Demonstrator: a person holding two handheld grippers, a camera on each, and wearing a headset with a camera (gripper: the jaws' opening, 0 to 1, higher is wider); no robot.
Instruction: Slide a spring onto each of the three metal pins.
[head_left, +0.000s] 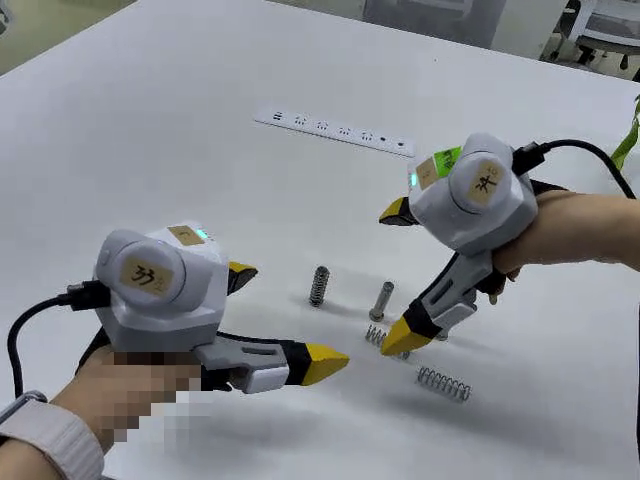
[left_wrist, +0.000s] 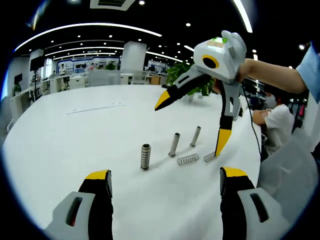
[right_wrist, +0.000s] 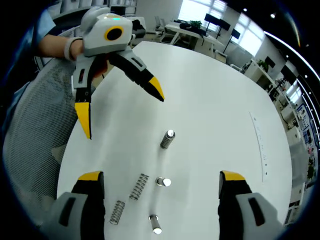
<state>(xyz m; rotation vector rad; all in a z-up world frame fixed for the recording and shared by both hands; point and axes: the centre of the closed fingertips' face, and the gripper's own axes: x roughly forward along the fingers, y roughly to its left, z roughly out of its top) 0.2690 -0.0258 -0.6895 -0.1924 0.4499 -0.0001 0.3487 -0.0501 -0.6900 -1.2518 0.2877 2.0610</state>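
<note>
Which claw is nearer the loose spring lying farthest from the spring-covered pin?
Right. The right claw has one tip close beside that spring; the left claw sits further off, beyond the other loose spring.

I've got loads of bare table (head_left: 150, 120) toward the far edge, with just a power strip (head_left: 333, 130) lying there. Nearer the near edge, the upright pins (head_left: 382, 300) and two loose springs (head_left: 443, 383) sit clustered close together.

Shiny metal pins (head_left: 381, 300) and wire springs (head_left: 443, 383) on a smooth matt white table (head_left: 200, 120)

White table (head_left: 150, 120) bears pins (head_left: 381, 300), springs (head_left: 443, 383), power strip (head_left: 333, 131).
</note>
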